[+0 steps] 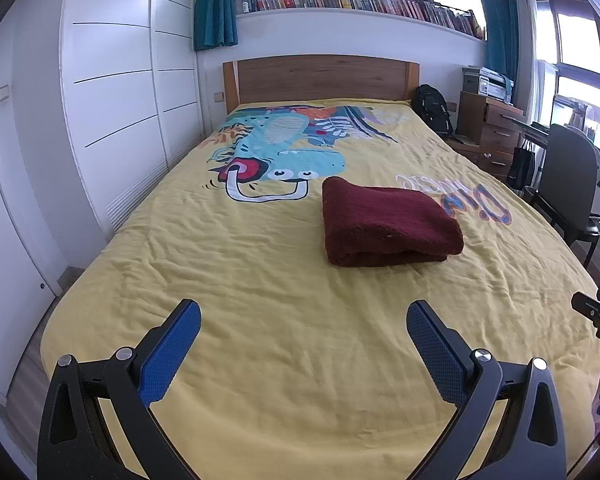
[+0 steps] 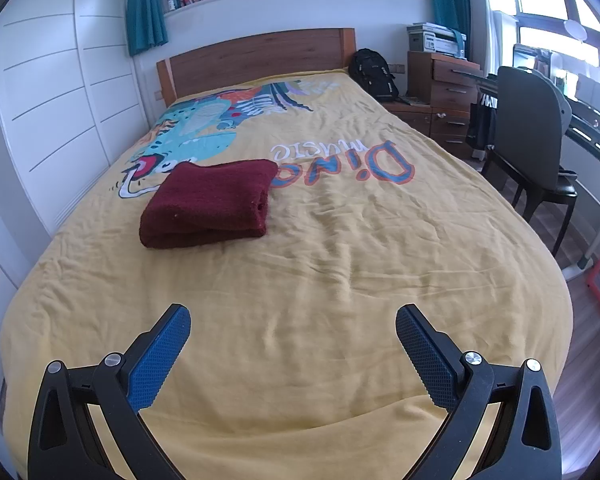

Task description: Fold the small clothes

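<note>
A dark red knitted garment (image 1: 384,226) lies folded into a thick rectangle in the middle of the yellow bedspread (image 1: 260,272); the right wrist view shows the garment (image 2: 210,204) left of centre. My left gripper (image 1: 304,312) hovers over the near part of the bed, open, its blue pads wide apart with nothing between them, well short of the garment. My right gripper (image 2: 293,316) is likewise open and empty over the bedspread (image 2: 340,260), with the garment far ahead to its left. A black part of the right gripper (image 1: 596,312) shows at the left view's right edge.
White wardrobe doors (image 1: 112,92) run along the bed's left side. A wooden headboard (image 1: 320,78) stands at the far end. Right of the bed are a black backpack (image 2: 374,74), a wooden drawer unit (image 2: 450,88) and a dark chair (image 2: 532,132).
</note>
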Motion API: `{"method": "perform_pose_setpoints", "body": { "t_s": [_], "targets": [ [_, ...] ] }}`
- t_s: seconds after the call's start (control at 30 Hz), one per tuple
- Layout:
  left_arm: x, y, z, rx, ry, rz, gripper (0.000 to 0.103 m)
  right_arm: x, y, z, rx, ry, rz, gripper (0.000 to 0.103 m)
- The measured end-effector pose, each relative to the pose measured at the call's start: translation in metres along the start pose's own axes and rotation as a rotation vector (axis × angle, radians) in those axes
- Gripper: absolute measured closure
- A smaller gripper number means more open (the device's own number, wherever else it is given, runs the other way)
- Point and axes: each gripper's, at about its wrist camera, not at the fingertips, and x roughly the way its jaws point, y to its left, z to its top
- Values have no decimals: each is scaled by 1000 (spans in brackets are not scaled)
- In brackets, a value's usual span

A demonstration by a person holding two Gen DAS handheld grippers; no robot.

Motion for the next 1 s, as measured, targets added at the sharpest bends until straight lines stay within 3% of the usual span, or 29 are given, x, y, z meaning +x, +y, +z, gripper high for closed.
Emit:
{"method": "perform_pose_setpoints", "body": {
  "t_s": [1.0],
  "targets": [
    [-18,-9,4,-18,-15,-6,1,0,-1,0,-1,4,-6,0]
  ]
}}
